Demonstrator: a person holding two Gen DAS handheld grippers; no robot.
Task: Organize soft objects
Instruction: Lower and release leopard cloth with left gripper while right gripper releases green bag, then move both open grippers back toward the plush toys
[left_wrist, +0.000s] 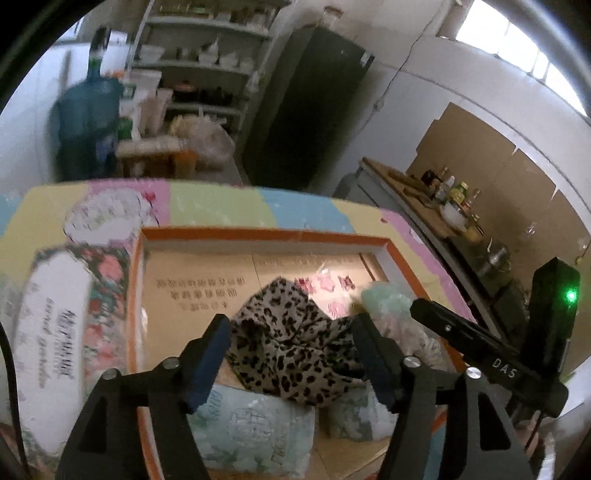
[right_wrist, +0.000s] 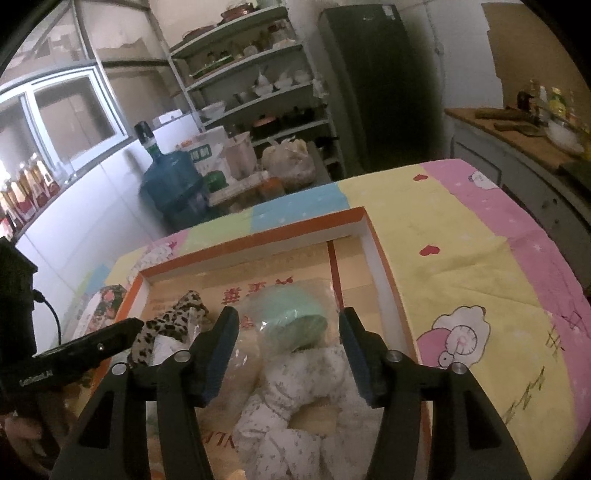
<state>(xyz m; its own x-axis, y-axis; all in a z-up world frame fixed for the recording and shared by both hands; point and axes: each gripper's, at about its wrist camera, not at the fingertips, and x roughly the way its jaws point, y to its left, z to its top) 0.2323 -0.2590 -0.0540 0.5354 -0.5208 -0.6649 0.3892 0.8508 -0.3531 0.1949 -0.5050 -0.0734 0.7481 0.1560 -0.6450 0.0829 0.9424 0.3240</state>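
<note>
The far half of the orange-rimmed shallow cardboard box (right_wrist: 365, 221) lies bare, open to a pass. Nearer, a crumpled leopard-print cloth (left_wrist: 291, 339), a mint-green bagged roll (right_wrist: 291, 314) and white floral fabric (right_wrist: 295, 387) crowd its floor.

The crumpled leopard-print fabric piece (left_wrist: 291, 343) sits bunched up in the shallow orange-rimmed cardboard tray (left_wrist: 258, 236), near its middle. A mint-green roll in clear plastic wrap (right_wrist: 291, 314) lies toward the tray's right edge, with a twisted white floral-print cloth (right_wrist: 295, 398) just in front of it.
</note>
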